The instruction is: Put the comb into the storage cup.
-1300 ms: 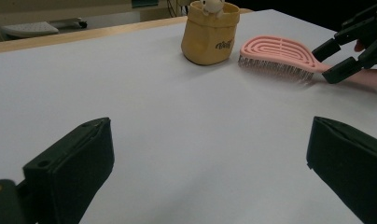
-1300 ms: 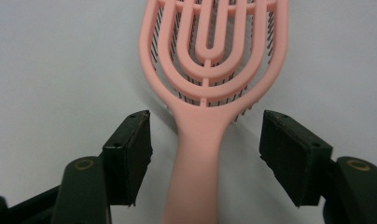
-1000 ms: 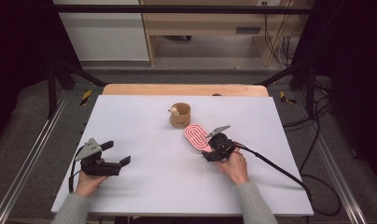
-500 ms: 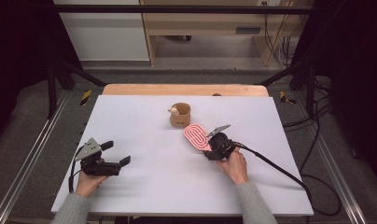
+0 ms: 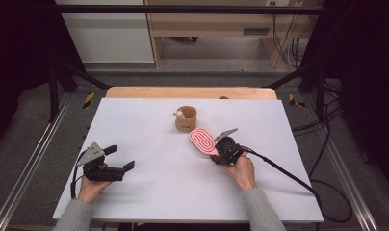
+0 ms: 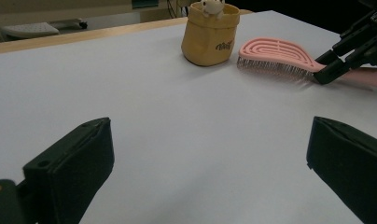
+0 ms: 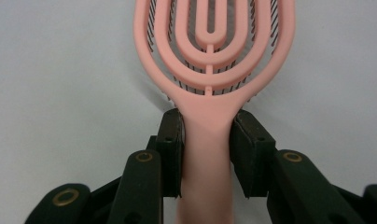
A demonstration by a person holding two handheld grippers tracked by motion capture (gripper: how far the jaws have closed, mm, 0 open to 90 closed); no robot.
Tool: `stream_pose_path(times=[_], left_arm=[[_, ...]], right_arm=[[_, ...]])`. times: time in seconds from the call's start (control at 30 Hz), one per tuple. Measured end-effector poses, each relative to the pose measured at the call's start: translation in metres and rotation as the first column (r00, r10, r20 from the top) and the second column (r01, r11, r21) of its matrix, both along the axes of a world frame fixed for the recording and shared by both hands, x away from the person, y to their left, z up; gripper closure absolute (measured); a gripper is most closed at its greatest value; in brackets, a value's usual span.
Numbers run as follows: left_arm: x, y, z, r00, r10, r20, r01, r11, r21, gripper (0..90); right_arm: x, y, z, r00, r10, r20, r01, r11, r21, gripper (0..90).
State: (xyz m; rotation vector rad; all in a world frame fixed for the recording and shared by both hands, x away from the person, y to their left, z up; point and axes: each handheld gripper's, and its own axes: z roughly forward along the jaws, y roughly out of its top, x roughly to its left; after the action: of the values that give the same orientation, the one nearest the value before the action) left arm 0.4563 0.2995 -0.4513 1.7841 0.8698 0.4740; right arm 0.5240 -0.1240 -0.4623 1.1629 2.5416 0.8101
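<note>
A pink hairbrush [image 5: 202, 140] lies bristles down on the white table [image 5: 149, 192], right of centre. My right gripper [image 5: 215, 152] is at its handle. Its jaws have just been closing, and in the right gripper view both pads [image 7: 172, 144] press the sides of the hairbrush [image 7: 214, 60] handle. A small tan pouch [image 5: 186, 118] with a white toy figure in it stands upright just behind the brush head. My left gripper [image 5: 120, 157] rests low at the front left, open, with only bare table between its jaws [image 6: 210, 154]. From there the hairbrush [image 6: 275, 53], pouch [image 6: 209, 35] and right gripper [image 6: 333, 65] show farther off.
A wooden strip [image 5: 183, 92] runs along the table's far edge. Metal rails [image 5: 33, 159] flank the table, and a black cable [image 5: 284, 173] trails from the right gripper toward the front right corner. A wooden shelf unit [image 5: 216, 29] stands on the floor beyond.
</note>
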Motion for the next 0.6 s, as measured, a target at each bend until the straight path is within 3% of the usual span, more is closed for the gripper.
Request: stream_pose_path(times=[0.6], left_arm=[[-0.0001,0.0003,0.0002,1.0,0.001,-0.001,-0.001,1.0,-0.003,0.6]], right_arm=[[-0.0012,0.0007,0.0002,0.9996,-0.019,-0.022,0.019,0.9998,0.006,69.8]])
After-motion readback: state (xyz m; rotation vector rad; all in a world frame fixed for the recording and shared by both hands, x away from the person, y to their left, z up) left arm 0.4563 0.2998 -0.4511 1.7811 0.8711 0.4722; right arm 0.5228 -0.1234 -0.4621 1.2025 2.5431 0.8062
